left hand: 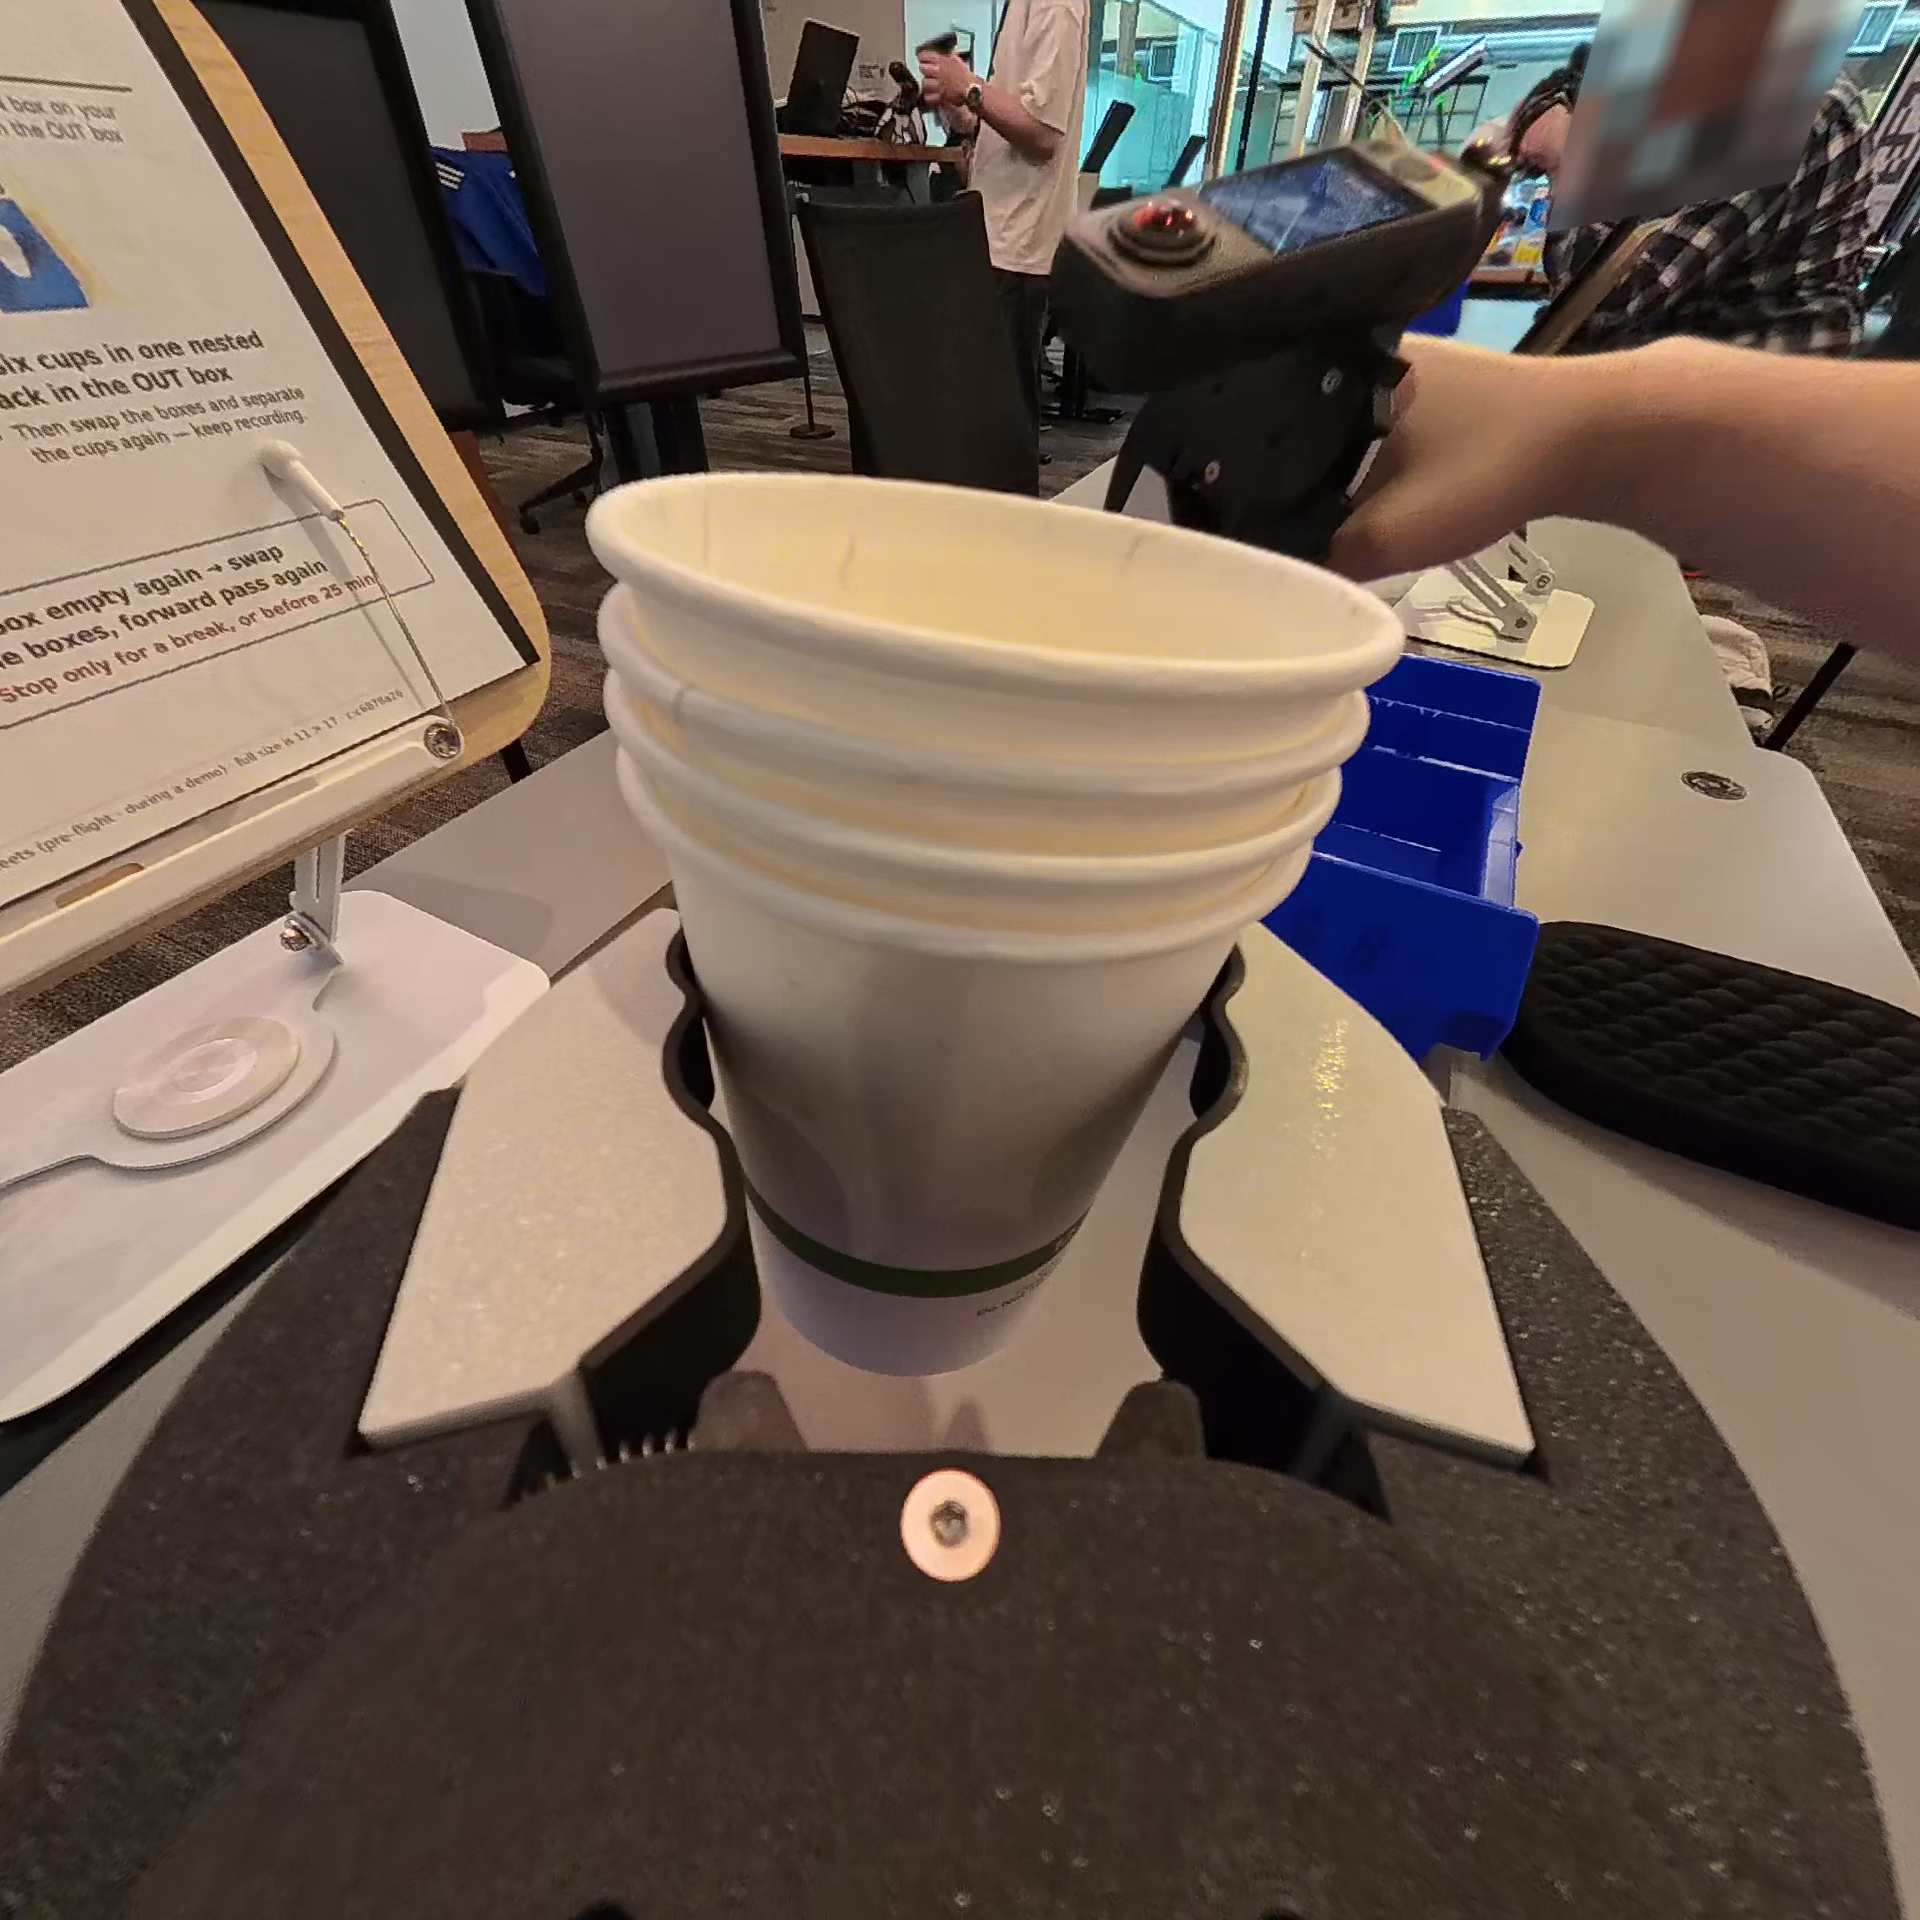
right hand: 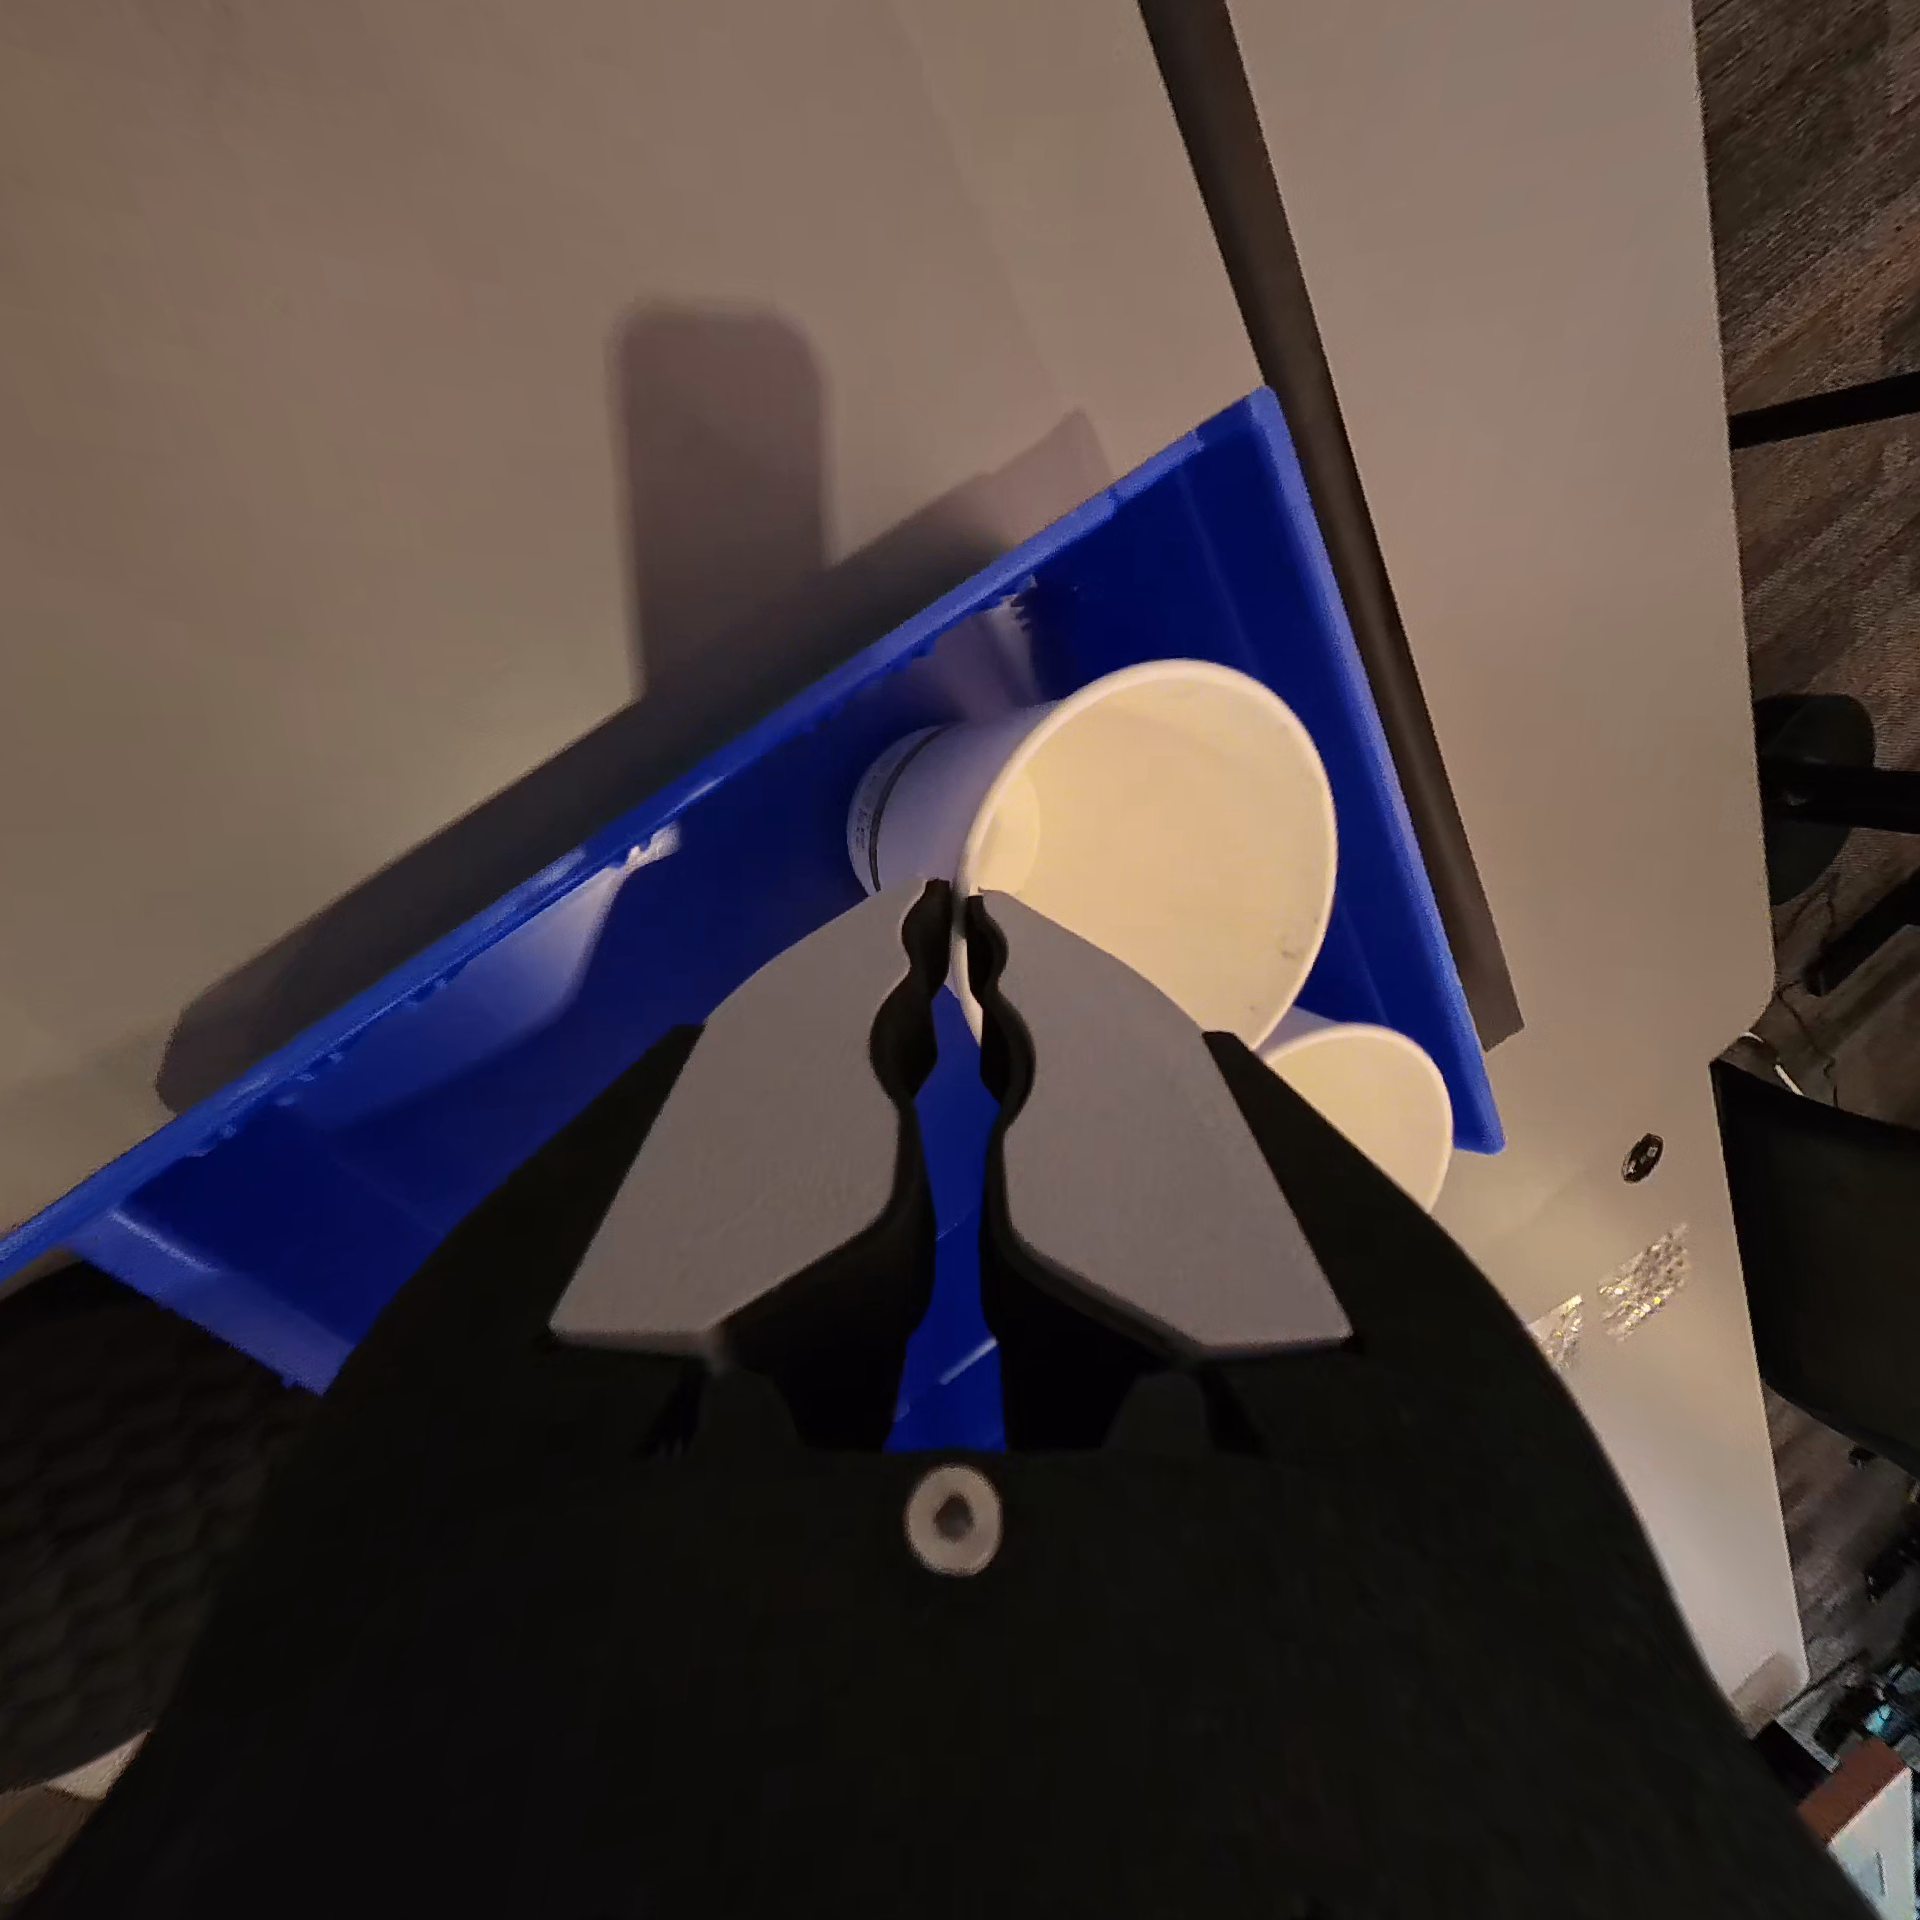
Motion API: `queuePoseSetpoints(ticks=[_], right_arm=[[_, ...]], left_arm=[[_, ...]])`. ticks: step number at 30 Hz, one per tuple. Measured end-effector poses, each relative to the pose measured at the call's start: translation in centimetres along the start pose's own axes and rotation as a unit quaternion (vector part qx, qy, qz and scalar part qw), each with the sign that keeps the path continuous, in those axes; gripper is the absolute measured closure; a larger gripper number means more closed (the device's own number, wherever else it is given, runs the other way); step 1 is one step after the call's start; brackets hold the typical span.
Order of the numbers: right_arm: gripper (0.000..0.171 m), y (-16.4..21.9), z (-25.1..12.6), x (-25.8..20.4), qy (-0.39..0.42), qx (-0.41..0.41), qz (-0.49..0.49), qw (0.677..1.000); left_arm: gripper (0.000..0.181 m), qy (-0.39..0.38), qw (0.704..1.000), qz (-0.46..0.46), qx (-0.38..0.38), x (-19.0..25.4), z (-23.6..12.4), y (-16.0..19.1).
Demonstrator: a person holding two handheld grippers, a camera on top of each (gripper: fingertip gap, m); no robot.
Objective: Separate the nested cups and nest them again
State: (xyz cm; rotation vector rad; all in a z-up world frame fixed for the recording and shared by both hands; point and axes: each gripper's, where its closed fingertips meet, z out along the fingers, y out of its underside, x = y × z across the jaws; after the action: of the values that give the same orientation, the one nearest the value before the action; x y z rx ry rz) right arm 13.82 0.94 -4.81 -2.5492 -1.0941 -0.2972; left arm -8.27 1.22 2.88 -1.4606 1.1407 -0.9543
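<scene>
While your right tool (right hand: 951,914) is pinching the rim of a single white paper cup (right hand: 1153,831) over the blue plastic bin (right hand: 727,831), keep that grip square. Your left tool (left hand: 956,1049) is clamping the white nested cup stack (left hand: 977,810) above the grey tabletop (left hand: 1662,831). A second cup (right hand: 1361,1101) is peeking out, half hidden.

Left gripper (left hand: 951,1049): jaws spread wide, clamped on both sides of the cup stack (left hand: 966,831), held upright and centred between the fingers; right gripper (right hand: 954,914): jaws nearly together, tips pinching the rim of a single cup (right hand: 1143,842), pointed steeply down; person's bare right forearm (left hand: 1662,468) reaches in from the right, hand wrapped round that gripper's body.
</scene>
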Motion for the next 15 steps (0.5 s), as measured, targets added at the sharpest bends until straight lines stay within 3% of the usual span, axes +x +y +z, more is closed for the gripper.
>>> queuePoseSetpoints(ticks=[15], right_arm=[[0.168, -0.51, 1.02, 0.59, 0.023, -0.004, -0.009, 1.000]], left_arm=[[0.089, 0.002, 1.000, 0.003, -0.004, 0.15, 0.11, 0.15]])
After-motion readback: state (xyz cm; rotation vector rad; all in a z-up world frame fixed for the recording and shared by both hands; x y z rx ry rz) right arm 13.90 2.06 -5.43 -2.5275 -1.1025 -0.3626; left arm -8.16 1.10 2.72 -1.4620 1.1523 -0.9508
